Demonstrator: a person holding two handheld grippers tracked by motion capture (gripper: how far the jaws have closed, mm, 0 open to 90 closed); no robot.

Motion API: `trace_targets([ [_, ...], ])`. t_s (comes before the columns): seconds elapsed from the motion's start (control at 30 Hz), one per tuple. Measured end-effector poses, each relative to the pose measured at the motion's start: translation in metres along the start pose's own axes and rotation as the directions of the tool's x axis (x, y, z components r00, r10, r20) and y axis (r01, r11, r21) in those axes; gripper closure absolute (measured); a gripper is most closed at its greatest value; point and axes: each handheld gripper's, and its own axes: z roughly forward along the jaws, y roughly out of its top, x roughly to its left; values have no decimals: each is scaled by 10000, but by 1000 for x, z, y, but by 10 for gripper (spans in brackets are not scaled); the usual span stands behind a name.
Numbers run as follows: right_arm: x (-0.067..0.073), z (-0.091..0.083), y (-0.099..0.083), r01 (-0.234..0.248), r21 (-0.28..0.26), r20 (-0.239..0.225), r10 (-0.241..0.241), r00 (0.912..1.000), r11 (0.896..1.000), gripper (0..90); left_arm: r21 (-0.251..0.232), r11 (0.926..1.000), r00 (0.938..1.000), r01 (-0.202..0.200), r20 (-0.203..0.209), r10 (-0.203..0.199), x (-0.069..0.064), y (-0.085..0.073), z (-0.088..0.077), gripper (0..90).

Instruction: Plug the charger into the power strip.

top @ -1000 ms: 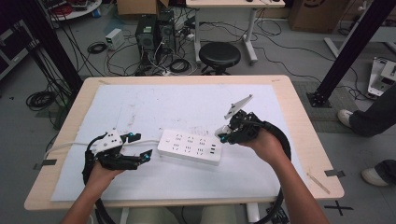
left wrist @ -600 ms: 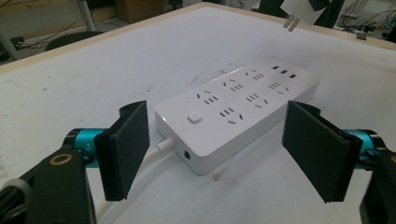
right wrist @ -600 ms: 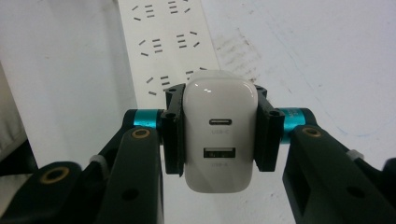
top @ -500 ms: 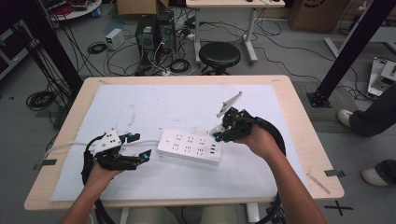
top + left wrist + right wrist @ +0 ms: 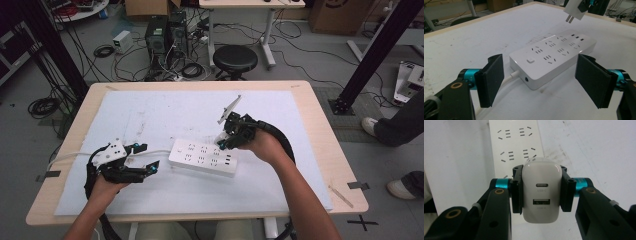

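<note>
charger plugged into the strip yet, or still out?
Out. The charger hangs above the power strip in the right gripper, prongs bare and clear of the sockets.

A white sheet covered most of the pale wooden table. Beyond its far edge stood a round black stool, two dark computer towers and tangled black cables on the grey floor. A white-shoed person's feet showed at right.

Open claw, power strip, charger above
</note>
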Motion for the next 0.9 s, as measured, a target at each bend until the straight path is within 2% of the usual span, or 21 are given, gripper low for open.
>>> trace_targets([
  [0.33,-4,24,18,530,841,-392,-498,9980,9950,633,-3,10000,10000,21,-26,-21,2,-2,-3,234],
  [0.5,-4,32,16,830,1393,-550,-760,9956,9868,633,9,10000,10000,59,-66,-59,5,-4,-5,235],
  [0.8,-4,40,18,1171,1742,-796,-1045,9913,9777,634,-8,9999,9998,129,-140,-129,7,-7,-7,235],
  [0.9,0,43,20,1417,2115,-825,-1268,9885,9670,635,-6,9999,9998,150,-142,-150,8,-8,-8,234],
])
